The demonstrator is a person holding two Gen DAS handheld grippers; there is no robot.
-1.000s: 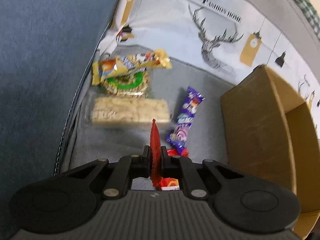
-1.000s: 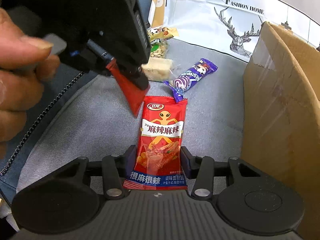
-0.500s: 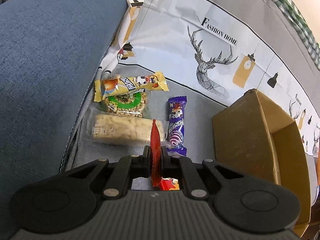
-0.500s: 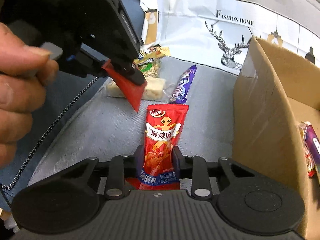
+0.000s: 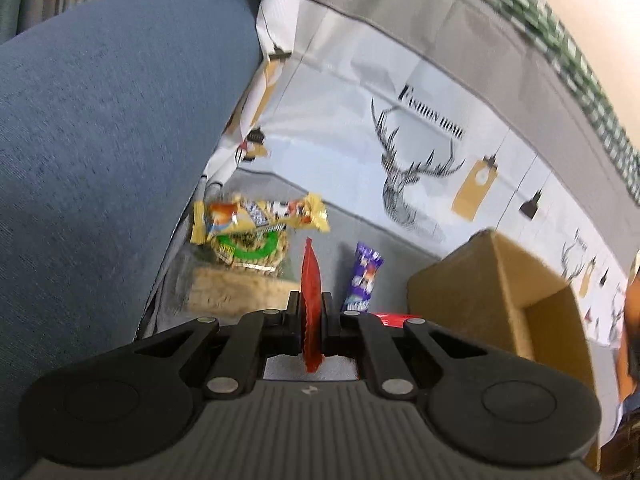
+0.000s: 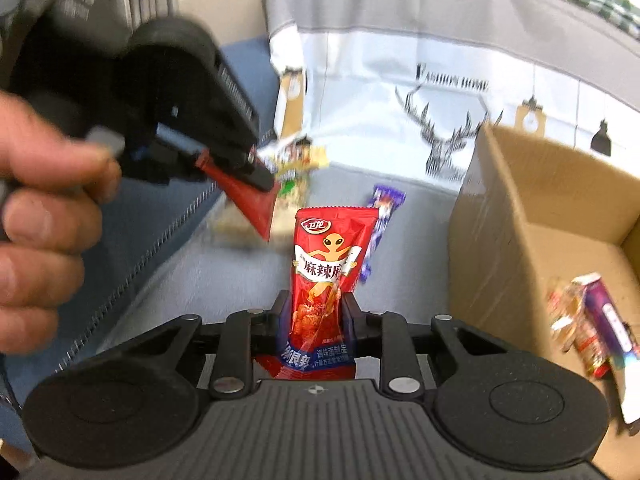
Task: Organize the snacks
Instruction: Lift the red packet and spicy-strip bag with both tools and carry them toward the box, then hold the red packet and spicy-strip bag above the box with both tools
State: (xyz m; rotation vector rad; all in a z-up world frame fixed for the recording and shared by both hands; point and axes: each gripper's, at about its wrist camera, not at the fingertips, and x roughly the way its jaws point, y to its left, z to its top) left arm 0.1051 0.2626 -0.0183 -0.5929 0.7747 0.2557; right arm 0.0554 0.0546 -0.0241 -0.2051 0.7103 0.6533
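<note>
The right claw [image 6: 315, 312] has just been squeezing in, and now its two fingers press on the sides of a red spicy snack pack [image 6: 324, 280]. The pack stands up between them, bent a little, off the grey cushion [image 6: 224, 276]. To its left and a bit higher, the left claw [image 5: 311, 312] is shut tight on a thin red packet [image 5: 311, 280], held by its edge. A hand [image 6: 40, 240] holds that claw.

Past the fingers lies a purple candy bar [image 6: 380, 224]. Farther off are a yellow snack bag [image 5: 260, 220] and a pale rice bar [image 5: 236, 288]. The cardboard box [image 6: 500, 240] sits to the right, with some snacks already inside.

The slippery pack could slide out if the grip is loose. A pack could also bump the box wall and fall outside.
</note>
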